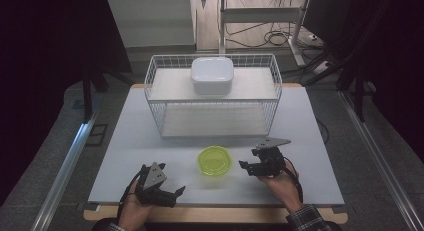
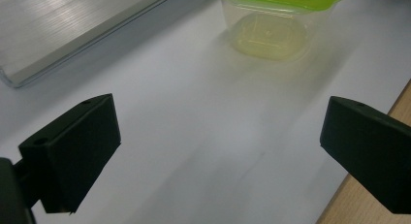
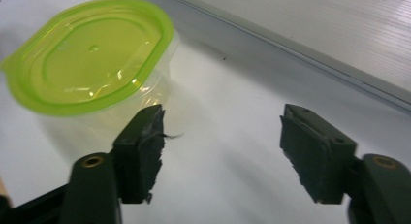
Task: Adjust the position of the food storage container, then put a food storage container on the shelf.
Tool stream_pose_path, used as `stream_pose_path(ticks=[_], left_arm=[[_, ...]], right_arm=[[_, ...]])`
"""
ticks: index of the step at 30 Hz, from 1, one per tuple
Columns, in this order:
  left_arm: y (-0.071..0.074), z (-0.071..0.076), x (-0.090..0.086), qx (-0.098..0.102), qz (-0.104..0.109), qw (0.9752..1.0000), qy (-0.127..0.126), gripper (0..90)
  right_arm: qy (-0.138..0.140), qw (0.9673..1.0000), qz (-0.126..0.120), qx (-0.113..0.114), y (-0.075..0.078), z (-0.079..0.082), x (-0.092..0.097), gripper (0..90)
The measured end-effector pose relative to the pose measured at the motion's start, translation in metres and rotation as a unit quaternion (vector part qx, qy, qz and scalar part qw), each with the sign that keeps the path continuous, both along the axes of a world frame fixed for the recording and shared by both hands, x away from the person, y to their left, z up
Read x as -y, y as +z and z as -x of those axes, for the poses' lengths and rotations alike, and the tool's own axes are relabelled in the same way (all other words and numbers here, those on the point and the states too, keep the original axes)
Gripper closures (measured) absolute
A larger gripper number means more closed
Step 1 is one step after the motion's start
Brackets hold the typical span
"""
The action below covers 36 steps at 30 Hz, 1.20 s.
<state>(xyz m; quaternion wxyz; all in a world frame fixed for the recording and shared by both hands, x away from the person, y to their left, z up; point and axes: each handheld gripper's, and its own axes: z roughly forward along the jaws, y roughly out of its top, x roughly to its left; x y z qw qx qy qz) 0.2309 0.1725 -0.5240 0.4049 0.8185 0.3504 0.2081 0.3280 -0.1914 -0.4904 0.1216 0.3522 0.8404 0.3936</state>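
Observation:
A clear plastic container with a green lid (image 1: 215, 161) stands on the white table near its front middle; the left gripper view shows it (image 2: 276, 25) ahead and the right gripper view shows it (image 3: 92, 59) at upper left. My right gripper (image 1: 248, 167) hovers just right of it, jaws open and empty (image 3: 220, 146), the container beside its left jaw and apart from it. My left gripper (image 1: 175, 193) rests near the front edge, left of the container, jaws wide open with nothing between them (image 2: 218, 151).
A white wire basket (image 1: 213, 93) stands at the back of the table, with a white lidded box (image 1: 212, 75) on its top shelf. The table's wooden front edge (image 2: 368, 204) runs close by my left gripper. Bare tabletop lies either side of the container.

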Motion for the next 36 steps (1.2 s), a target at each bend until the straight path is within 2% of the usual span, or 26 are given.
stream_pose_path(ticks=[3,12,18,28,36], left_arm=[[0.000,0.001,-0.001,0.001,-0.002,1.0000,0.001,0.4],[-0.001,0.002,-0.001,0.007,-0.014,0.9999,-0.002,0.0],[-0.001,0.002,-0.001,0.009,-0.015,0.9998,-0.003,0.0],[-0.001,0.002,0.000,0.012,-0.020,0.9997,-0.006,0.0],[-0.002,0.002,0.001,0.011,-0.018,0.9998,-0.006,0.0]], right_arm=[[0.008,1.0000,-0.001,0.000,-0.002,0.007,0.001,24.5],[0.029,0.9995,0.008,-0.006,-0.009,0.020,0.002,16.9],[0.027,0.9995,-0.009,-0.012,-0.008,0.018,0.004,11.8],[0.025,0.9996,-0.016,0.000,-0.008,0.014,0.005,7.9],[0.026,0.9988,-0.035,-0.022,-0.003,0.010,-0.004,4.4]])
